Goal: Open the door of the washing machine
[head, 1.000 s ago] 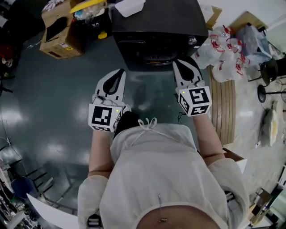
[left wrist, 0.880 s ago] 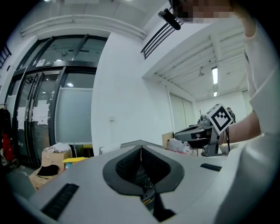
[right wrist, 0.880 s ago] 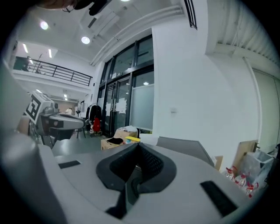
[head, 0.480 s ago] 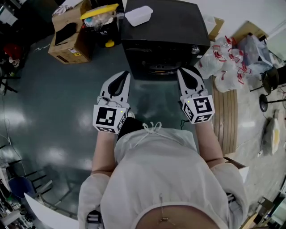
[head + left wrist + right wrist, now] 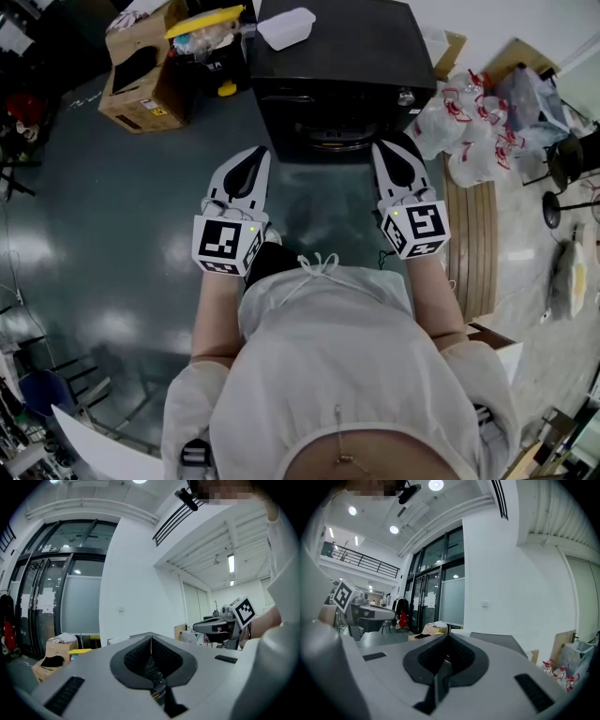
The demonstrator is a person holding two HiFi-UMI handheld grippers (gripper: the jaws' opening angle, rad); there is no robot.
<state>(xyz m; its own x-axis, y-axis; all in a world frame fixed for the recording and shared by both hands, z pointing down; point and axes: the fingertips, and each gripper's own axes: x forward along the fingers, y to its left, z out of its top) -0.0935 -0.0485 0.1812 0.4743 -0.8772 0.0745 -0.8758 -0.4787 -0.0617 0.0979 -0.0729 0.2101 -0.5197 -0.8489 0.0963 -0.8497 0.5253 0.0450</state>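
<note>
The black washing machine stands upright, its chrome-rimmed door on the near face shut.

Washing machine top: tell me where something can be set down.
Bare: the washing machine top right of the white tub, and the floor beside the left gripper. Crowded: cardboard box at the machine's left, plastic bags at its right.

In the head view the washing machine is seen from steeply above, so its door shows only as a thin curved strip at upper centre. The rest of its front is hidden. The frame's top edge cuts off the machine's back. In the left gripper view the grey body of the left gripper fills the lower half and hides the door. The right gripper does likewise in its own view.
</note>
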